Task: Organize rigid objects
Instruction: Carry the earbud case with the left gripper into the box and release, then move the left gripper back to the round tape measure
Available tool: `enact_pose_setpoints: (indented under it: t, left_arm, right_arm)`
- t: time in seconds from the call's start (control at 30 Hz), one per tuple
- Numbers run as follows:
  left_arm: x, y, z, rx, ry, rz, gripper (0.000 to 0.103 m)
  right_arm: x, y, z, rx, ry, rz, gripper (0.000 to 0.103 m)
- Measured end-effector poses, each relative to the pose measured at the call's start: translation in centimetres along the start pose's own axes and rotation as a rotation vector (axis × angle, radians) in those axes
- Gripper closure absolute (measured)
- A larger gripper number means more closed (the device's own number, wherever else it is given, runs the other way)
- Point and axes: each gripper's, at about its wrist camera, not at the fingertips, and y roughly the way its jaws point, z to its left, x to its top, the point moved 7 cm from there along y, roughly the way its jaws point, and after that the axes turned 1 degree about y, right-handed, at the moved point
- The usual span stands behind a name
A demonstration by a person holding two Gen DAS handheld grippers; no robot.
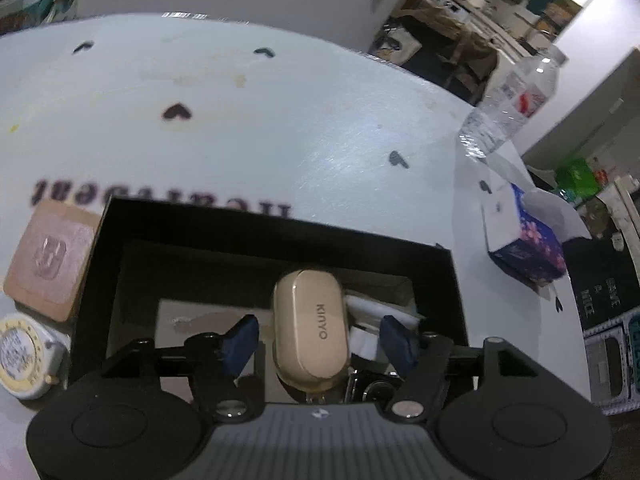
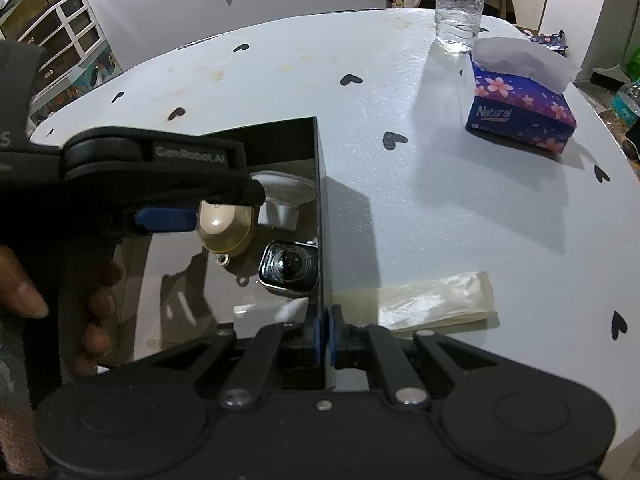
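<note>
An open black box (image 1: 280, 232) stands on the white table. Inside it lies a beige KINYO earbud case (image 1: 310, 328) with my left gripper (image 1: 318, 340) open around it; the blue pads (image 1: 240, 340) stand clear of its sides. The right wrist view shows the same case (image 2: 224, 228) beside a smartwatch (image 2: 288, 266) and a white object (image 2: 280, 196). A blue pad (image 2: 164, 219) of the left gripper hangs next to the case, with a hand behind it. My right gripper (image 2: 325, 336) is shut on the box's right wall (image 2: 320, 200).
Left of the box lie a brown square packet (image 1: 50, 260) and a round tape-like item (image 1: 24, 356). A water bottle (image 2: 460, 0), a tissue box (image 2: 520, 108) and a clear plastic wrapper (image 2: 432, 300) sit to the right on the heart-patterned table (image 2: 440, 200).
</note>
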Motion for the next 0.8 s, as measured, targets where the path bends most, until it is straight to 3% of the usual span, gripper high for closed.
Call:
enact_pose_setpoints:
  t: [0.33,0.5,0.8]
  left_arm:
    - [-0.5,-4.0,-1.3,-0.05,0.179,-0.032,0.02]
    - [-1.4,-6.2,-1.4,-0.053,0.281,-0.053,0.007]
    - [-2.1,-9.9,-0.3,-0.062,0.389,-0.122,0.0]
  right_arm:
    - [-0.1,0.0,-0.1,0.005,0.01,-0.002,0.098]
    - [0.0,0.0,-0.2,0.005,0.009,-0.003,0.098]
    - [0.0,-0.1,-0.1,0.001,0.012,-0.006,0.098]
